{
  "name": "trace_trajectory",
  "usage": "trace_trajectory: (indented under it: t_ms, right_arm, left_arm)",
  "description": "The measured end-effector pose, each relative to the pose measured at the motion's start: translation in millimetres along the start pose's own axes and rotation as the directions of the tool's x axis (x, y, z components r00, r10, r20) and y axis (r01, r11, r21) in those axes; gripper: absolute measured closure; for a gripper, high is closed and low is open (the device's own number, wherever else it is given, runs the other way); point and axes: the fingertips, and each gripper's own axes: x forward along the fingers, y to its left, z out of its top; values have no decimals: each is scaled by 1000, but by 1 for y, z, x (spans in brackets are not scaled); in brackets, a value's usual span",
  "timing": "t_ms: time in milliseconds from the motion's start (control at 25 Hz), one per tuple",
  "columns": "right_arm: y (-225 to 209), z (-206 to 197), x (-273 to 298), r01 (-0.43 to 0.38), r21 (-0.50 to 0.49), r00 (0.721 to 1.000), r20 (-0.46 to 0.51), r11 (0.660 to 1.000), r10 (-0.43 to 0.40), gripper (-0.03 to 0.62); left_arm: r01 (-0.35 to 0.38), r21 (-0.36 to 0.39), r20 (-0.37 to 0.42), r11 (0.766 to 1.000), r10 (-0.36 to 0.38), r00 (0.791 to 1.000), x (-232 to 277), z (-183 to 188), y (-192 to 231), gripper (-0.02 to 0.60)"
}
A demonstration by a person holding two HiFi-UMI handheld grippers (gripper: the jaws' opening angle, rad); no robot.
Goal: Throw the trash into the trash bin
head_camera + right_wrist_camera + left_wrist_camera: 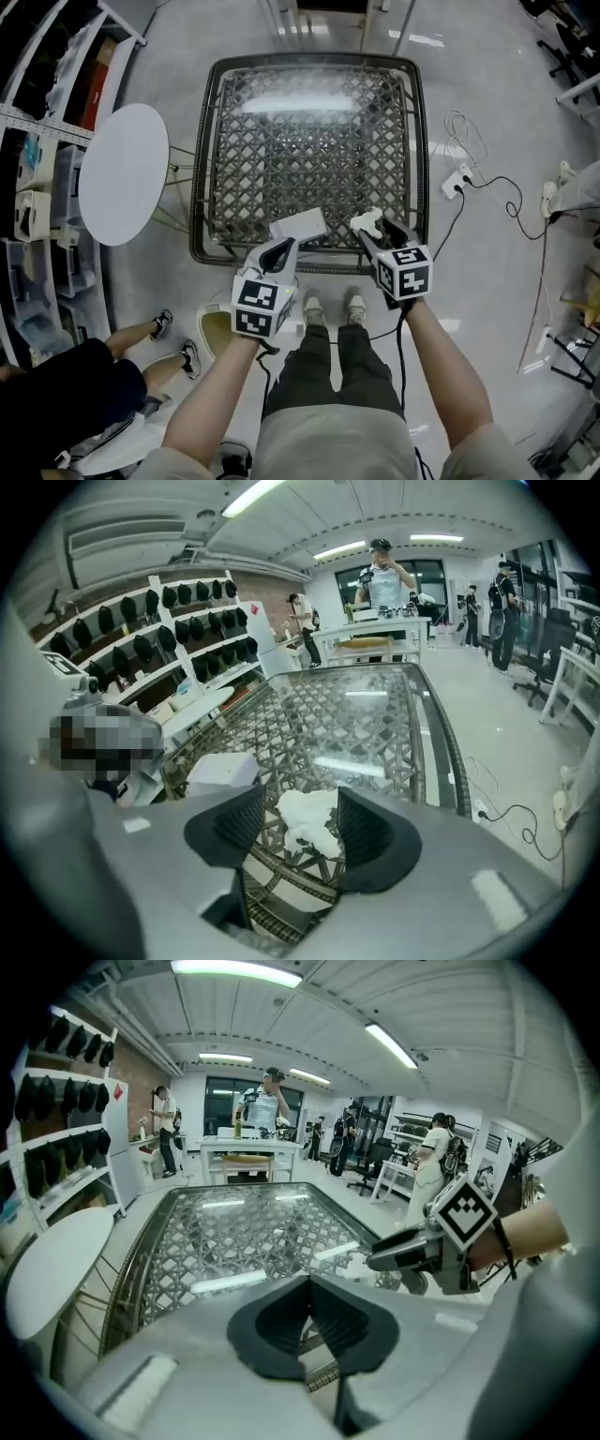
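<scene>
A crumpled white paper wad (367, 221) lies near the front right edge of the glass-topped lattice table (309, 103). My right gripper (372, 234) is open just above it. In the right gripper view the wad (309, 825) sits between the spread jaws of that gripper (300, 803), and the pads are not pressing on it. A flat white sheet (299, 225) lies to the left, also seen as a pale slab (223, 772). My left gripper (279, 251) is shut and empty beside the sheet, its pads meeting (307, 1283). A cream bin (214, 330) stands on the floor under my left forearm.
A round white side table (124, 173) stands left of the glass table, with shelving beyond it. A power strip and cables (459, 180) lie on the floor to the right. A seated person's legs (173, 342) are at lower left. Several people stand far off.
</scene>
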Motion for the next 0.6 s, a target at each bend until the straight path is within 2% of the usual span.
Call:
trace_trajectory:
  t_ms: [280,480,600]
  right_arm:
    - [-9,-28,33,8,-36,995,-102,999,-12,385]
    - [-16,-33,33,20,-2,994,-109,1000,-20,504]
    - [-22,-28,27,27,53,995,-93,998,-22,528]
  left_arm:
    - [6,-9,-30,1000,-6,1000,17,-21,10,578]
    - [10,-36,-33,999,-11,999,17,-26,11,578]
    - [3,-42,-22,999,-3,1000,13,-25,17,578]
